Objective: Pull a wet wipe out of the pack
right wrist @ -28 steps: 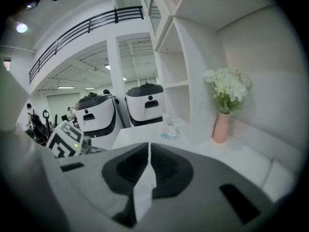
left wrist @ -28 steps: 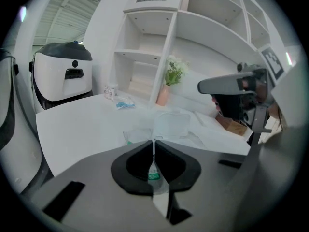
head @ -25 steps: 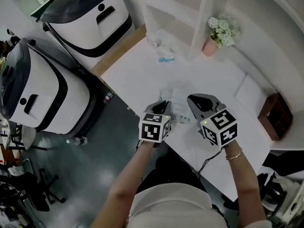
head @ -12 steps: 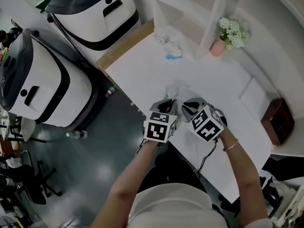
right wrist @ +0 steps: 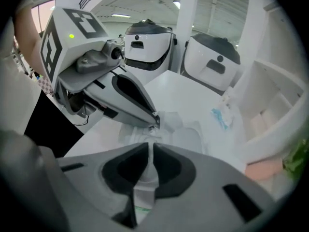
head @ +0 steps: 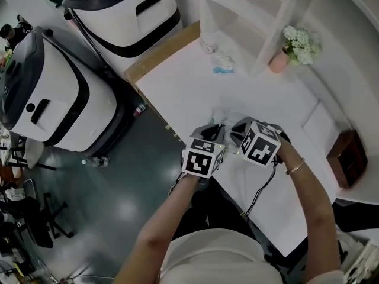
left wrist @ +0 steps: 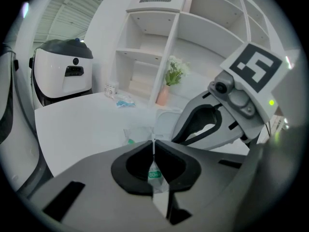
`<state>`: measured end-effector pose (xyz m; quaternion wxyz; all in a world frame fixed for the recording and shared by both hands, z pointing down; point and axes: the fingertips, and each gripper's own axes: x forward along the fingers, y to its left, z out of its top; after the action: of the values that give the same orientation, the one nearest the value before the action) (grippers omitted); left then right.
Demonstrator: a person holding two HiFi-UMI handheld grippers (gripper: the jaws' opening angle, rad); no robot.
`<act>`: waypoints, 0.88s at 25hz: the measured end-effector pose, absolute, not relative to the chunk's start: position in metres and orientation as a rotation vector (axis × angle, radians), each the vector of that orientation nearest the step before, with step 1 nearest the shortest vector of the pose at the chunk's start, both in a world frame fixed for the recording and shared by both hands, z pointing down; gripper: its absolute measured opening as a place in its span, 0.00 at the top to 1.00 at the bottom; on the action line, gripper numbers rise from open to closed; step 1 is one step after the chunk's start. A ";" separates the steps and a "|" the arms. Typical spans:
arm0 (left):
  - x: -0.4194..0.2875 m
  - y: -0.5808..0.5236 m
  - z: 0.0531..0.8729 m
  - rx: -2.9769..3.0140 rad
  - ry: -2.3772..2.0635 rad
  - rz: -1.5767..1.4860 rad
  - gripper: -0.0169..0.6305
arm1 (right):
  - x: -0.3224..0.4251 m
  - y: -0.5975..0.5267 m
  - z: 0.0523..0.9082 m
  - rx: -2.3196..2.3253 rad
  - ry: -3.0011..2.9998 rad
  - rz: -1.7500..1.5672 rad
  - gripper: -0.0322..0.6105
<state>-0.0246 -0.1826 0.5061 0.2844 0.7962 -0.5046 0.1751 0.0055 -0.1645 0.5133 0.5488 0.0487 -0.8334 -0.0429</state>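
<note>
Plastic pack (left wrist: 137,133) pinched in my left tongs (left wrist: 153,145); right tongs (right wrist: 151,146), barely parted above it, might snag film, not wipe.

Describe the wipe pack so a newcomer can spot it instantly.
Start at the white table, near edge, in front of the person. The wipe pack lies there, one edge pinched in the left claw. It is the only soft, translucent packet with a green label; other clutter sits back by the shelf.
</note>
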 end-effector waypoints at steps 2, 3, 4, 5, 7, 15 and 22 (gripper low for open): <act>-0.025 -0.183 0.506 2.128 -1.348 0.469 0.97 | 0.005 -0.165 0.516 0.075 -1.938 -0.130 0.91; -0.025 -0.183 0.507 2.126 -1.348 0.469 0.97 | 0.004 -0.165 0.517 0.058 -1.921 -0.143 0.91; -0.025 -0.183 0.507 2.125 -1.348 0.469 0.97 | 0.004 -0.165 0.518 0.043 -1.906 -0.154 0.91; -0.025 -0.183 0.507 2.123 -1.348 0.470 0.97 | 0.004 -0.165 0.519 0.028 -1.896 -0.161 0.91; -0.024 -0.183 0.507 2.121 -1.346 0.471 0.97 | 0.004 -0.165 0.520 -0.001 -1.885 -0.164 0.90; -0.025 -0.183 0.509 2.110 -1.347 0.473 0.97 | 0.002 -0.166 0.524 -0.083 -1.842 -0.180 0.91; -0.025 -0.185 0.510 2.105 -1.349 0.468 0.97 | 0.003 -0.165 0.524 -0.063 -1.908 -0.167 0.94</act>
<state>-0.0248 -0.1845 0.5100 0.2945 0.7909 -0.5067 0.1760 0.0026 -0.1649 0.5244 0.5748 -0.0269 -0.8147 -0.0713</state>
